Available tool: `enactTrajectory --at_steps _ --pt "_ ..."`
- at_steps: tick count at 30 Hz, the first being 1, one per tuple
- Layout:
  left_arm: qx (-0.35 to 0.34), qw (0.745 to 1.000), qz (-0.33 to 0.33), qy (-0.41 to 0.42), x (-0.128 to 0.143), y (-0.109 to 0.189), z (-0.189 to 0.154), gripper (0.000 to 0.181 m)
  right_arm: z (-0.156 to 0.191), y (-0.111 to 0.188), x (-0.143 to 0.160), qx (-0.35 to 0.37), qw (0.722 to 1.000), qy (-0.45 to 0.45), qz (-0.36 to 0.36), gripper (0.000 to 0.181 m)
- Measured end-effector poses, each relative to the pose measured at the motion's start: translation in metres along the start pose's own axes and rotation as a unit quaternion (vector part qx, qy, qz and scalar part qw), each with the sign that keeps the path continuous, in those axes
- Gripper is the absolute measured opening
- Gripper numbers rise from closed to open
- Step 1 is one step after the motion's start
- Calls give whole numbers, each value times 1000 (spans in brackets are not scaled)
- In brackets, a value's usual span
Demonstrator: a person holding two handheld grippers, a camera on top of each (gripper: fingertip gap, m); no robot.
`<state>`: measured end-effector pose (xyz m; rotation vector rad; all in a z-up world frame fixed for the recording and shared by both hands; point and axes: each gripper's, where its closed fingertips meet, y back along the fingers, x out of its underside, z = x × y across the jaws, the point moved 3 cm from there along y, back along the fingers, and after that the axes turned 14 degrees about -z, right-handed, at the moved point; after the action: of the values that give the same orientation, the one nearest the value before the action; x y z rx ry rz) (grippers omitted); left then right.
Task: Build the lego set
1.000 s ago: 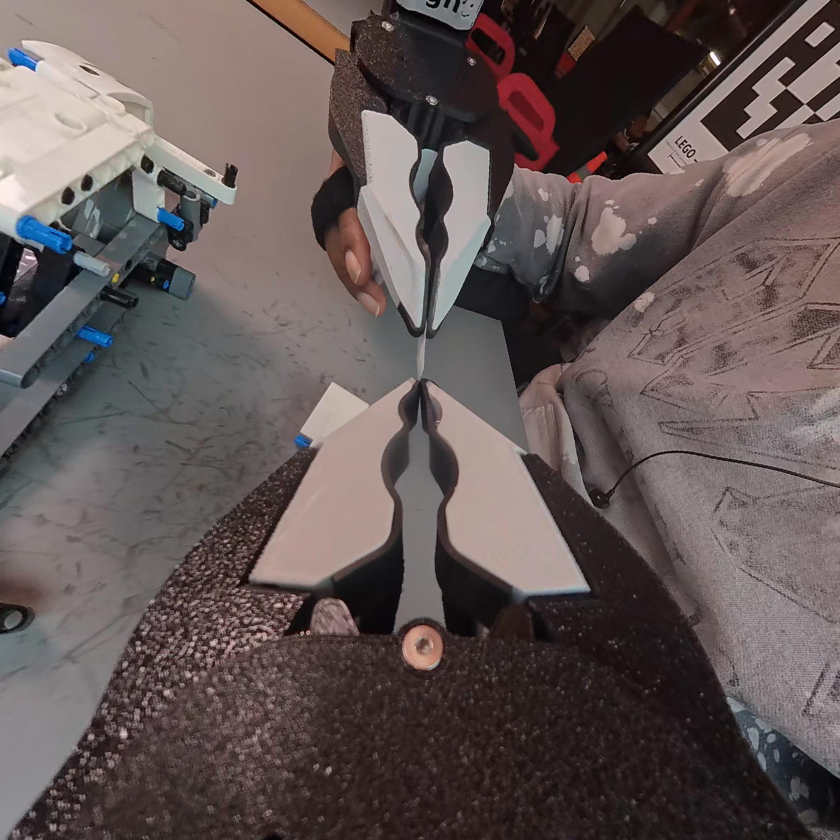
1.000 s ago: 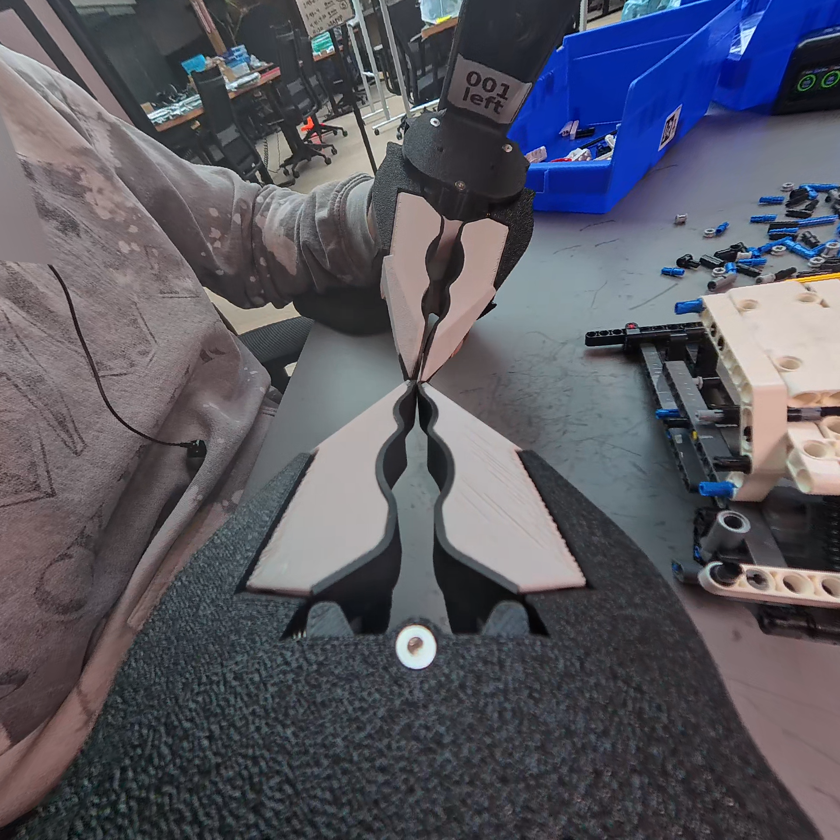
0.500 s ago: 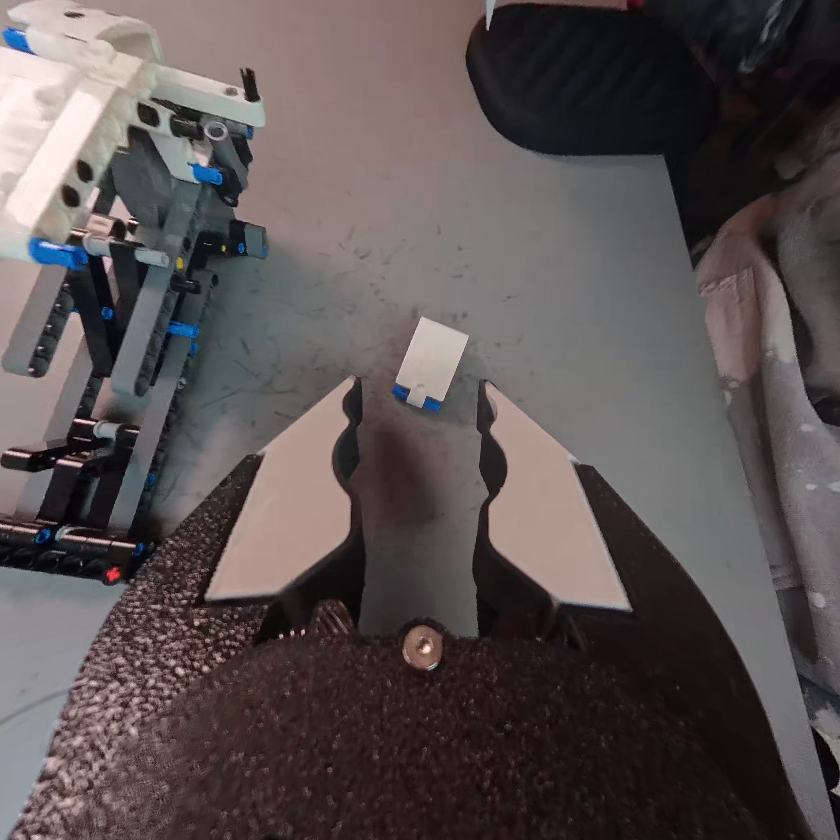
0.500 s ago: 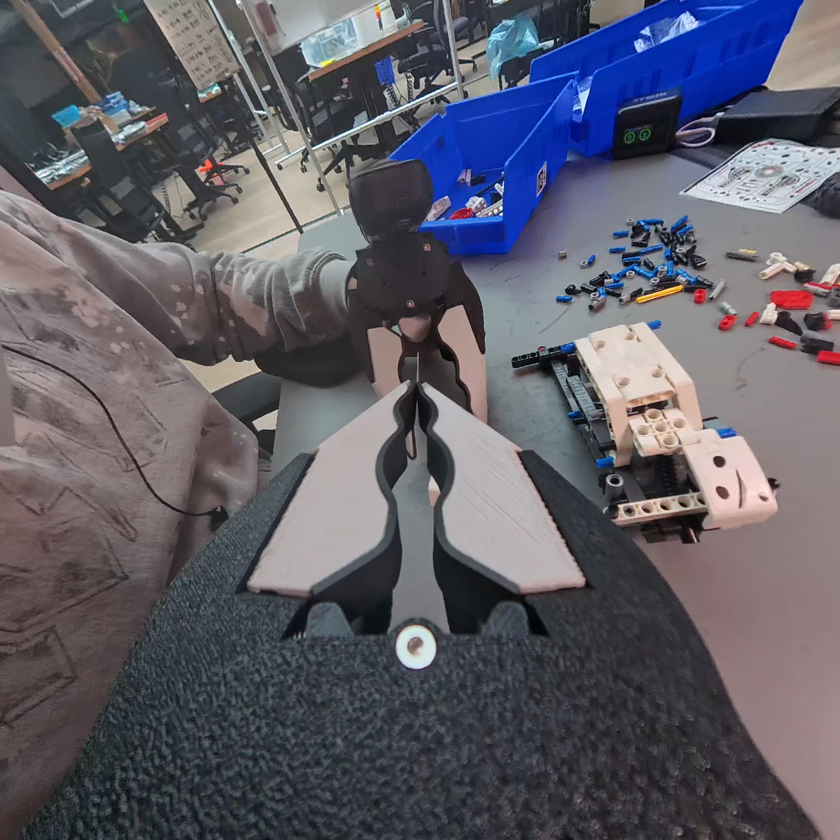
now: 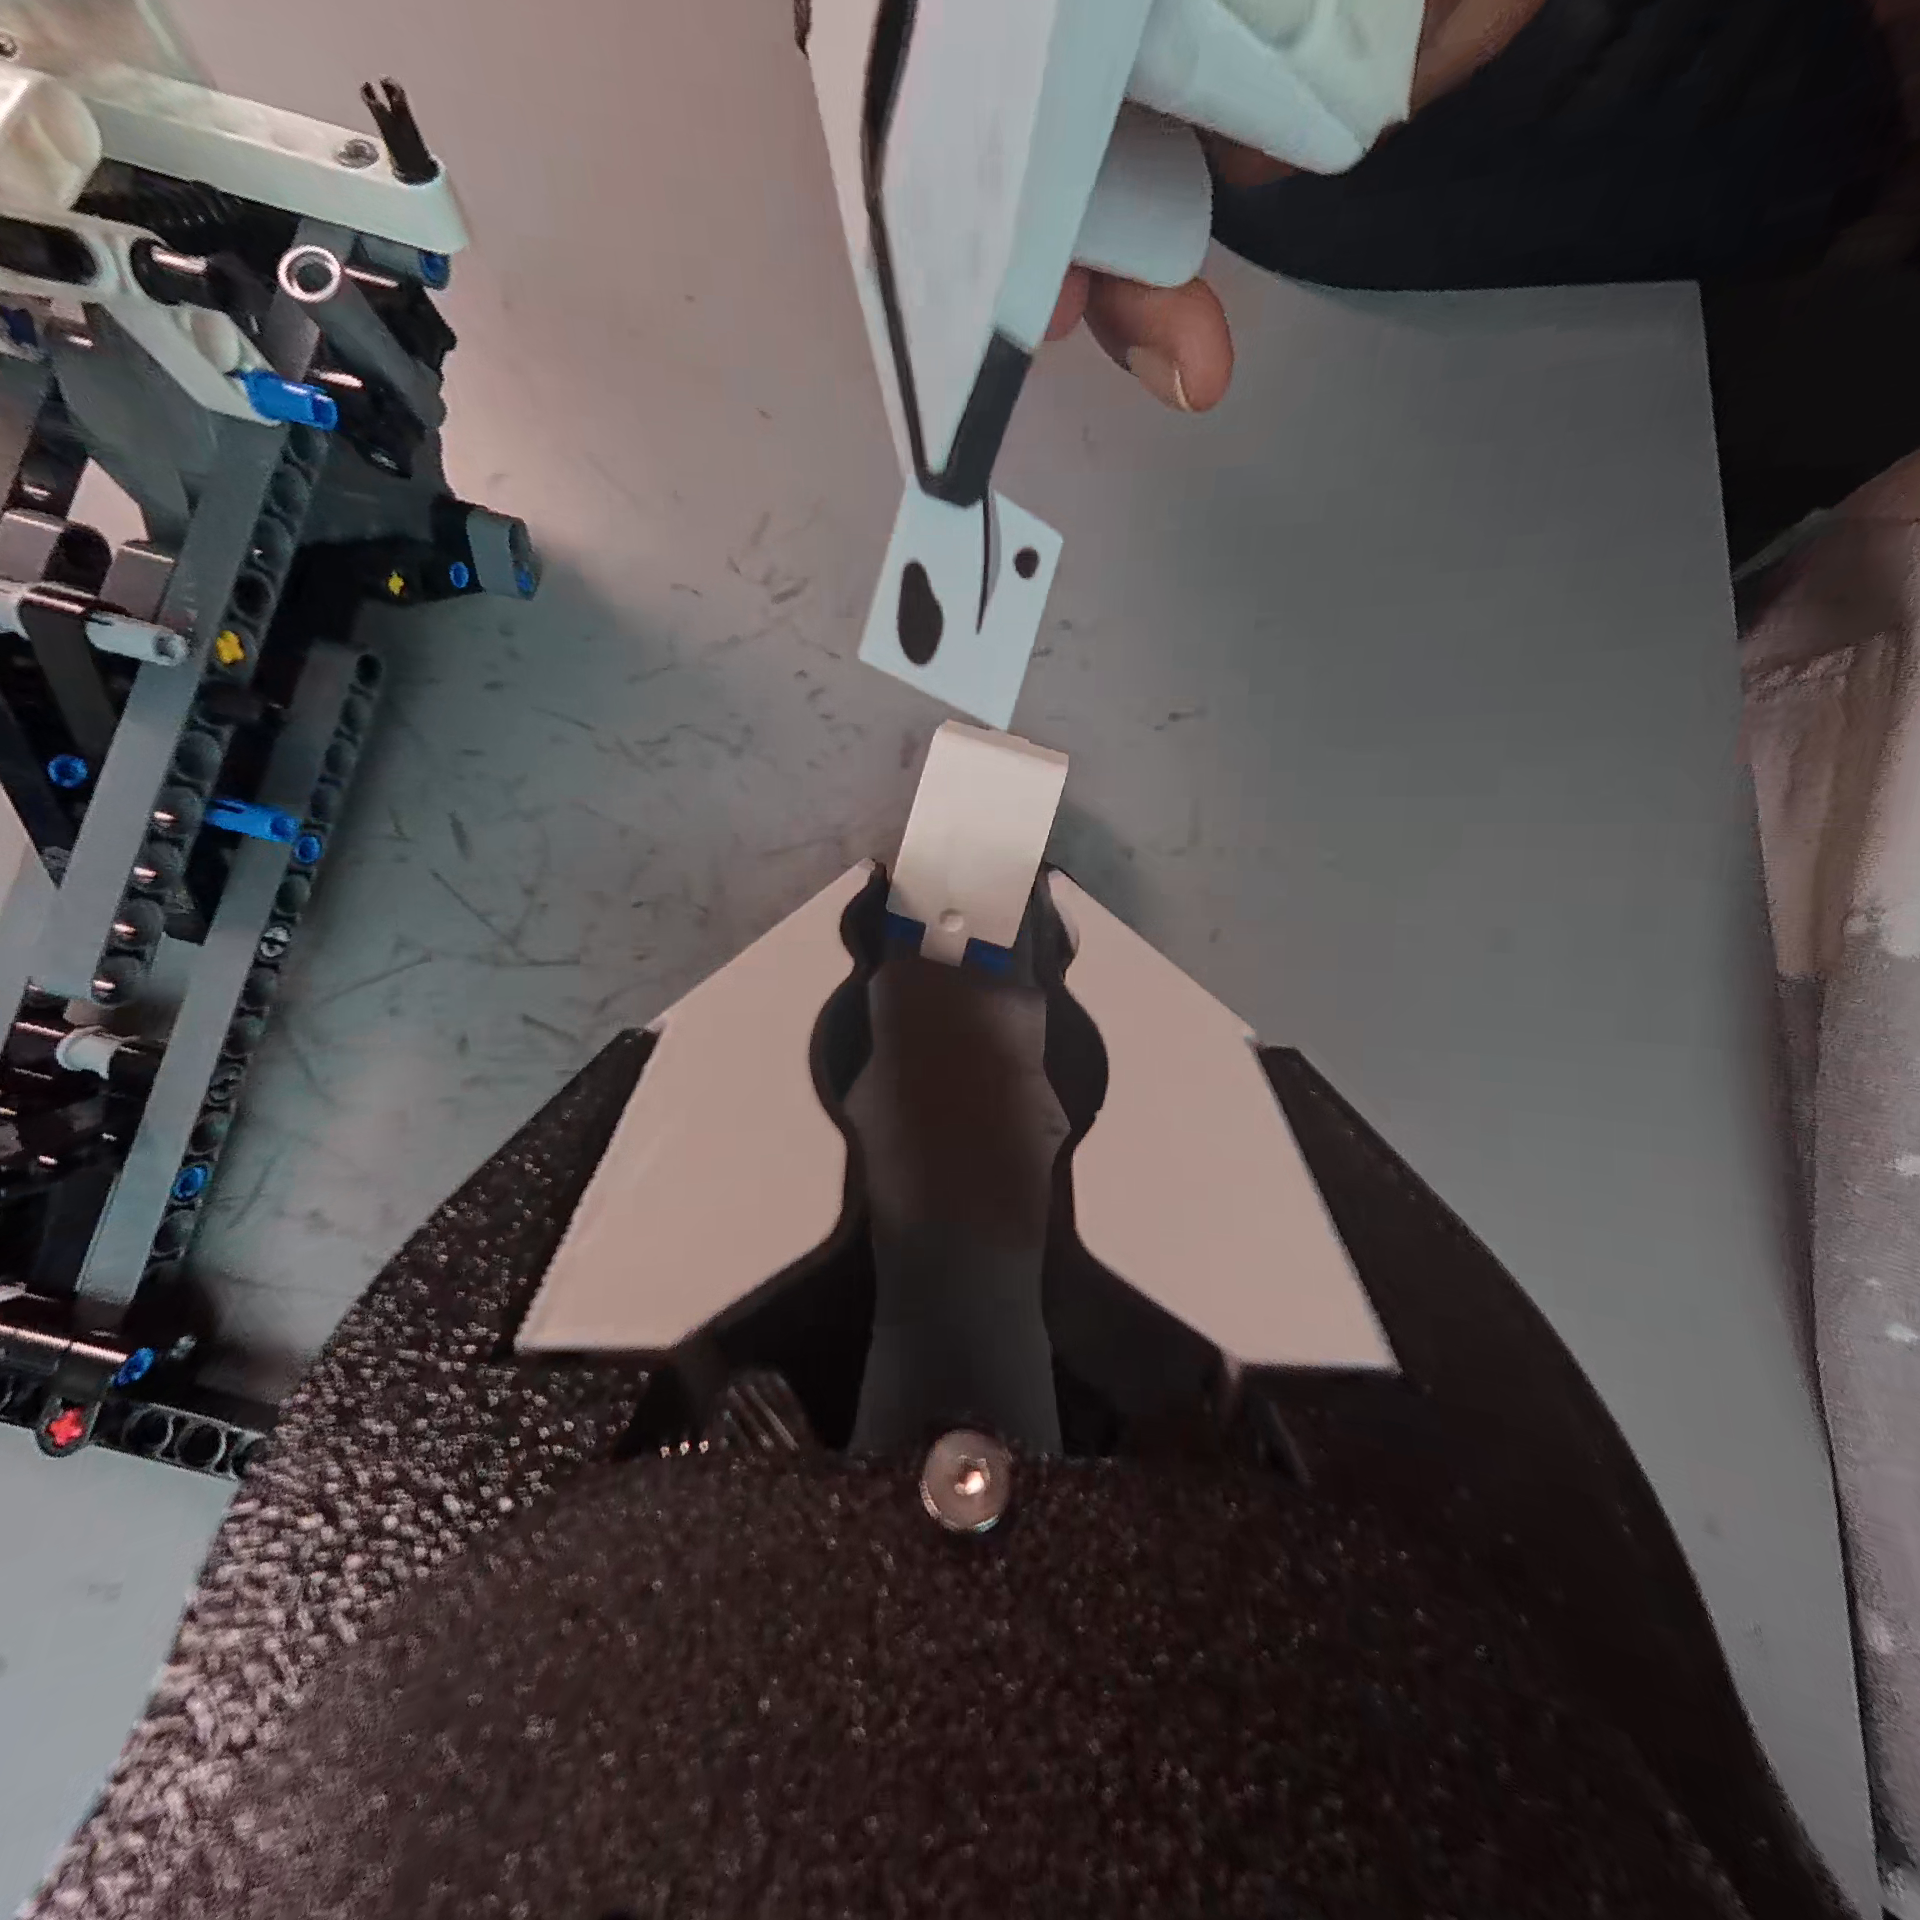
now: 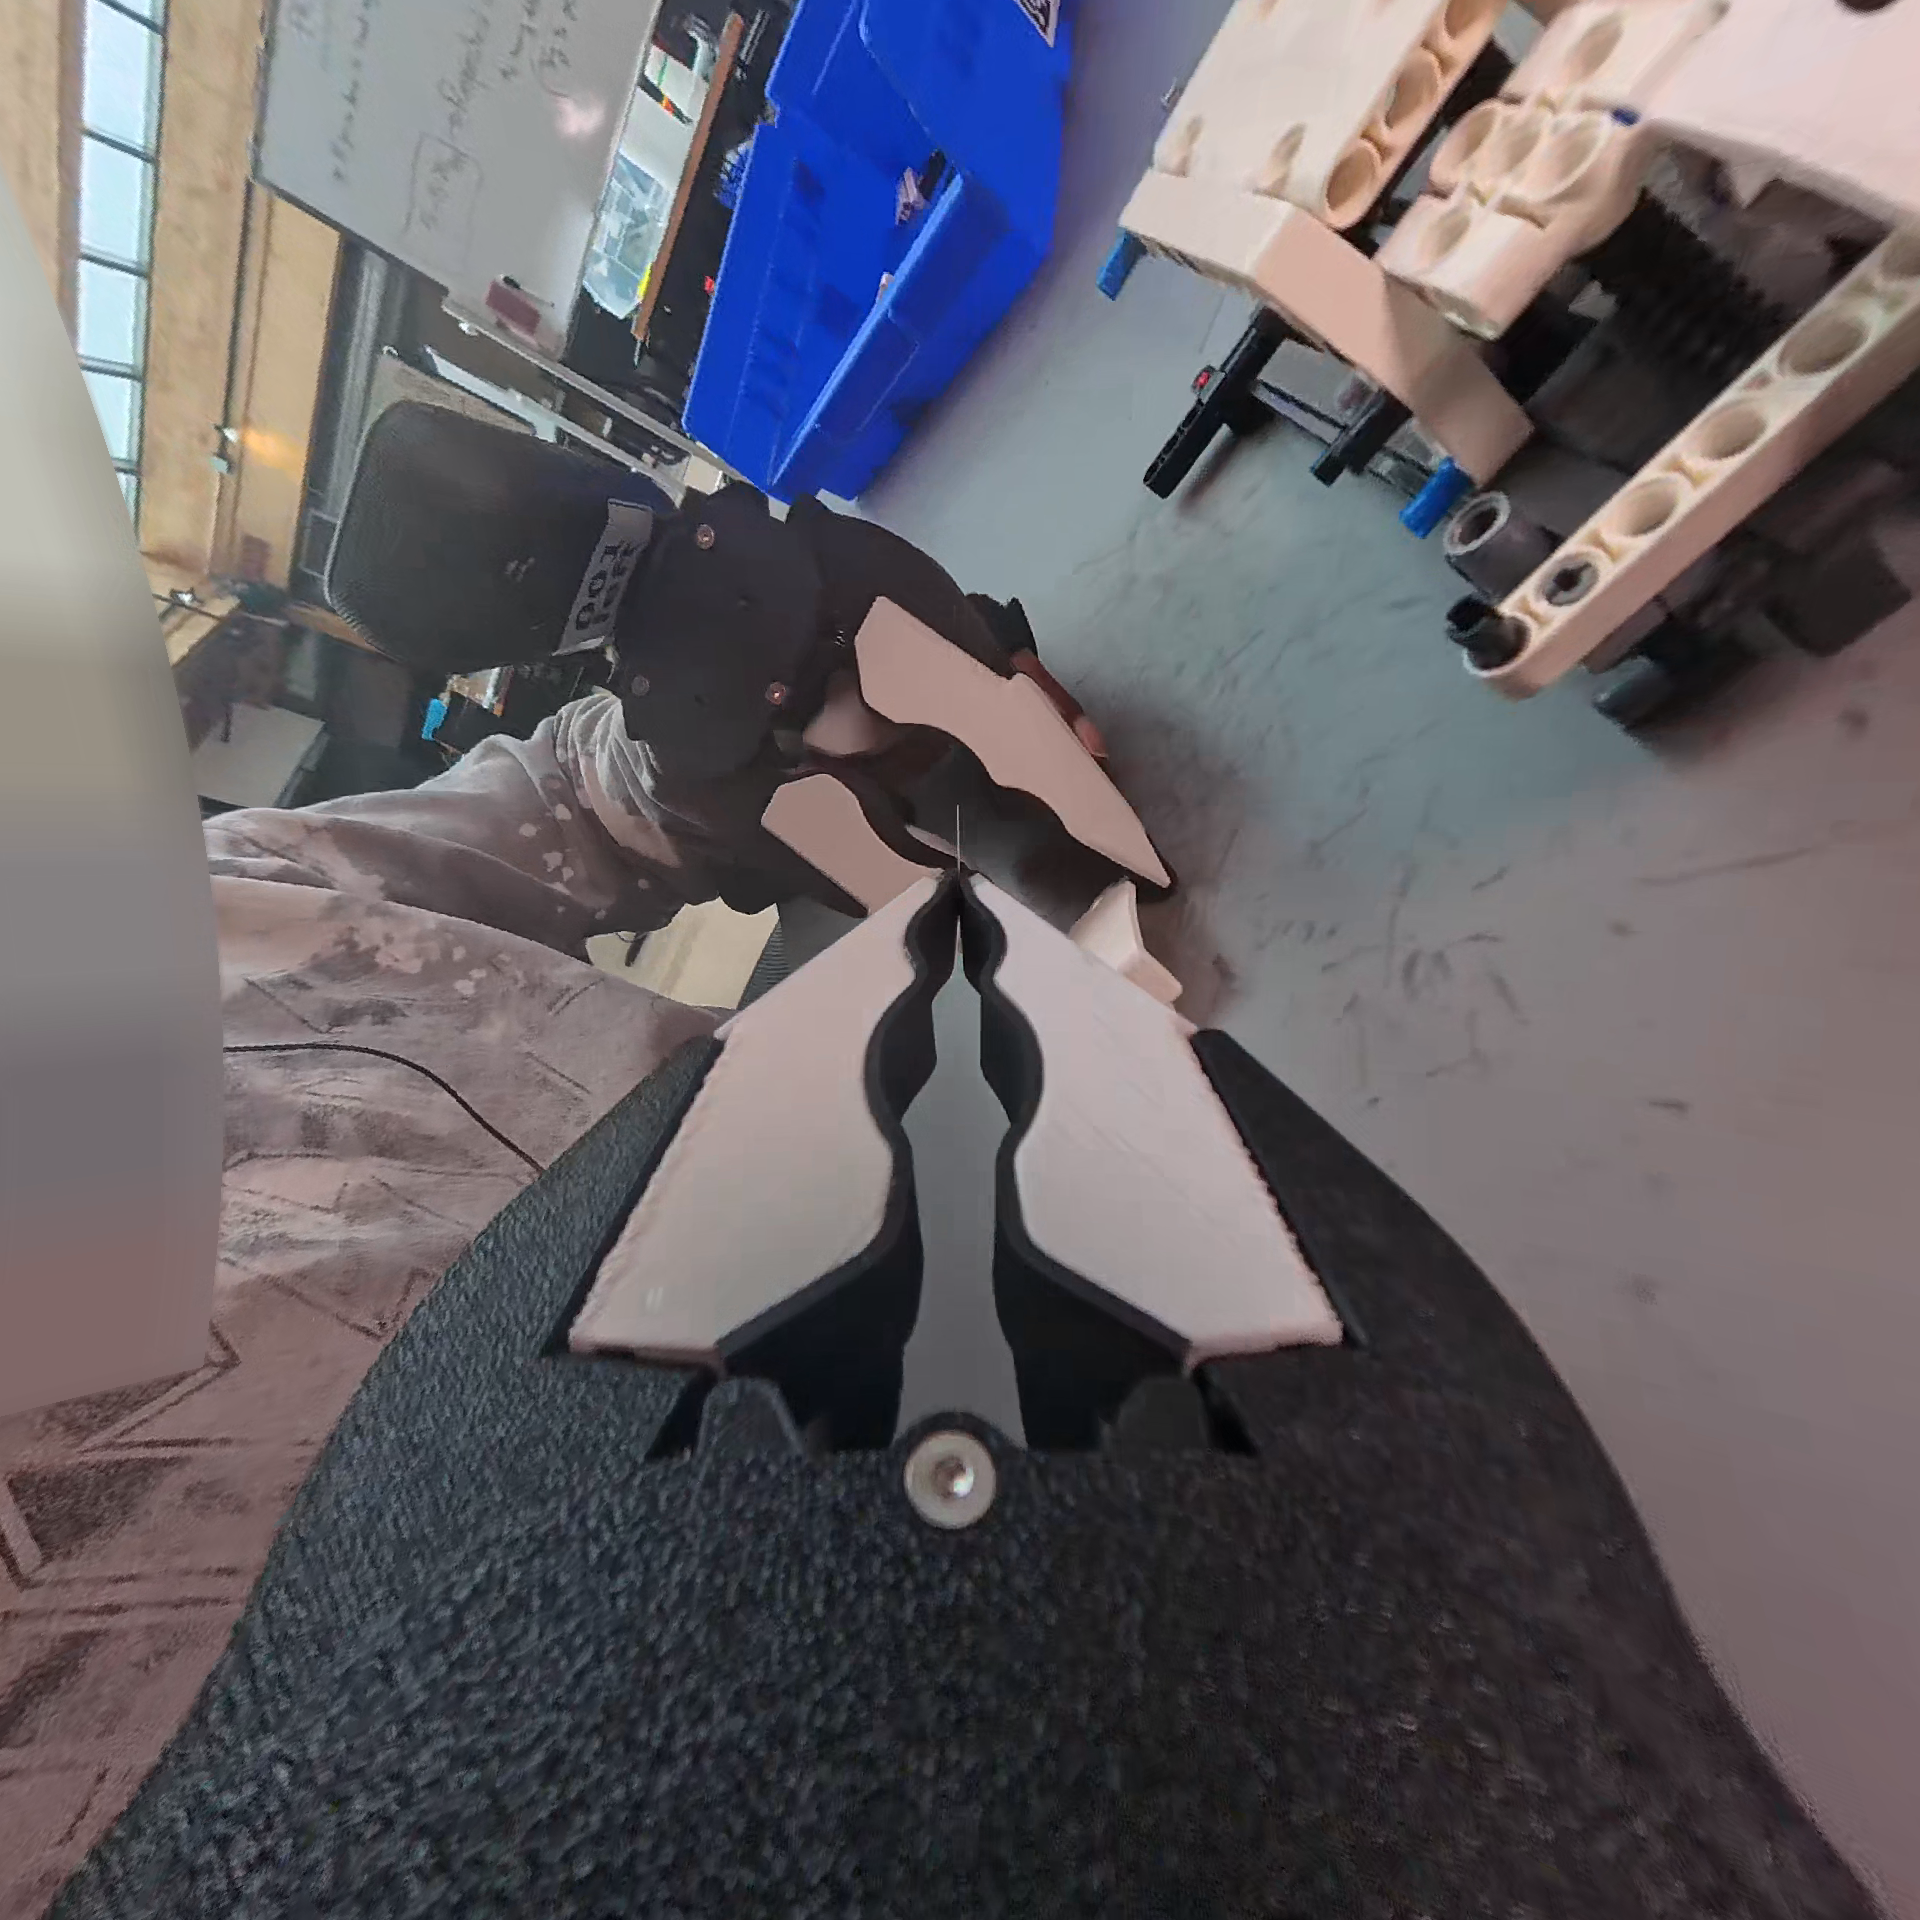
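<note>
Left tongs (image 5: 961, 914) grip a small white curved panel (image 5: 982, 842) by its near end, where blue pins show, pinning it low against the grey worktop (image 5: 1403, 727) so its smooth face points up and forward. Right tongs (image 6: 954, 883) are clenched on a thin white sticker (image 5: 961, 603) with black markings, holding it by one edge so it hangs just beyond the panel's far end; in the right wrist view the sheet shows only edge-on as a fine line. This looks like a decal step: one side steadies the part, the other brings the sticker to its face, and the edge grip leaves most of the sheet free to lay down. Well to the left stands the half-built white and grey model (image 5: 187, 520), untouched, with blue bins (image 6: 883, 239) behind it.
</note>
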<state>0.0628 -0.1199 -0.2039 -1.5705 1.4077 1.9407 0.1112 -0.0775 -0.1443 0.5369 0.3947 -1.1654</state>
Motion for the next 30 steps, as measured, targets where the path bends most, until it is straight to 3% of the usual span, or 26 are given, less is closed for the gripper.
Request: enactTrajectory --at_steps 5,13,30 --pt "25 1000 -10 14 0 6 -3 40 -7 -8 13 31 999 -32 19 0" --pt "16 1000 -22 -9 1 11 2 40 -17 -15 21 72 993 -95 1 0" --pt "38 999 -17 -14 0 6 2 31 -26 -15 28 93 988 -120 -2 0"
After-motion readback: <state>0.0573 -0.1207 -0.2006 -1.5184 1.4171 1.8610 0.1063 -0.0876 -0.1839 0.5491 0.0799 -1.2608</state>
